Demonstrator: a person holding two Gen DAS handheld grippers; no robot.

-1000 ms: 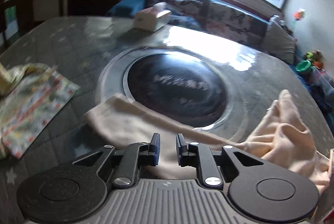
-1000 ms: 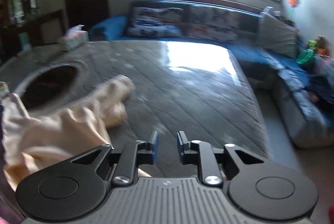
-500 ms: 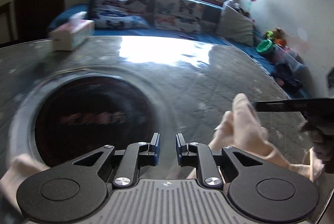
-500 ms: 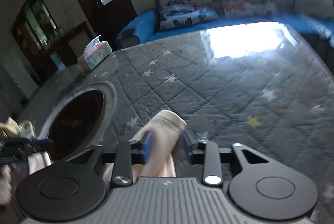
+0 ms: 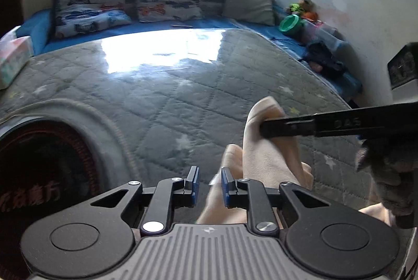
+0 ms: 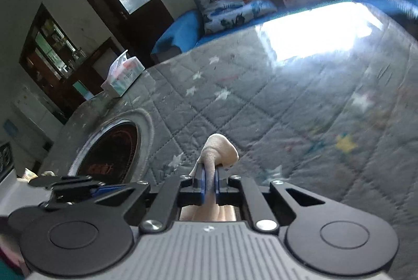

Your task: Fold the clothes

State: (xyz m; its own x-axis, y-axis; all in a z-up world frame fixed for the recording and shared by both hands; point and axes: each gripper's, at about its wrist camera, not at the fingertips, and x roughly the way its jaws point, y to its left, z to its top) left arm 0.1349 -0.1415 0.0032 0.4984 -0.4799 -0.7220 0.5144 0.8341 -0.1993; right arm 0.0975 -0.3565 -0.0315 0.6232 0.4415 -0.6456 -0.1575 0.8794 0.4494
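A cream garment (image 5: pixel 263 162) lies bunched on the grey quilted table cover (image 5: pixel 162 102). In the right wrist view my right gripper (image 6: pixel 209 182) is shut on a raised fold of the cream garment (image 6: pixel 218 152); it also shows from the side in the left wrist view (image 5: pixel 263 127), pinching that fold. My left gripper (image 5: pixel 209 184) is open, its jaws a small gap apart, with the cloth just ahead and below it, nothing held between the pads.
A round dark cooktop inset (image 5: pixel 39 175) lies left in the table; it also shows in the right wrist view (image 6: pixel 109 152). A tissue box (image 6: pixel 122 76) stands at the far edge. A blue sofa with butterfly pillows (image 5: pixel 130 5) runs behind.
My right gripper has closed on the cream fold that sat between its open jaws. My left gripper has swung right, toward that fold; the patterned cloth left its view.
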